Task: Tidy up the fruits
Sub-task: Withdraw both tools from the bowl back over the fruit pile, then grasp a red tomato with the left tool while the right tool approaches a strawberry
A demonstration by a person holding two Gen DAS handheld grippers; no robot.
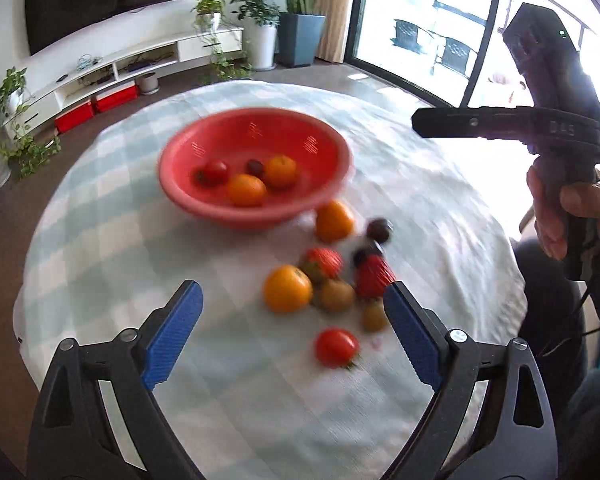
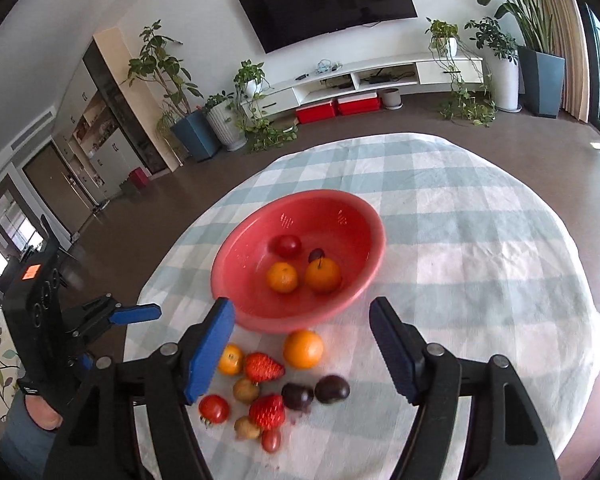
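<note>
A red bowl (image 1: 220, 208) (image 2: 268, 316) stands on the checked tablecloth (image 2: 480, 280). It holds two oranges (image 2: 283, 277), a tomato (image 2: 288, 245) and a dark plum. In front of it lie loose fruits: an orange (image 2: 303, 349), strawberries (image 2: 262, 367), kiwis (image 2: 246, 391), two plums (image 2: 332, 389) and tomatoes (image 2: 214, 409). My left gripper (image 1: 292, 290) is open above the loose pile, nothing between its blue pads. My right gripper (image 2: 302, 304) is open too, hovering over the bowl's near rim, empty. In the left wrist view, the right tool (image 1: 548, 128) shows at the right in a hand.
The round table's edge curves close on the left and far side, with brown floor beyond. A TV wall, a low white cabinet (image 2: 380, 76) and potted plants stand far behind. The left tool (image 2: 60, 320) appears at the left edge of the right wrist view.
</note>
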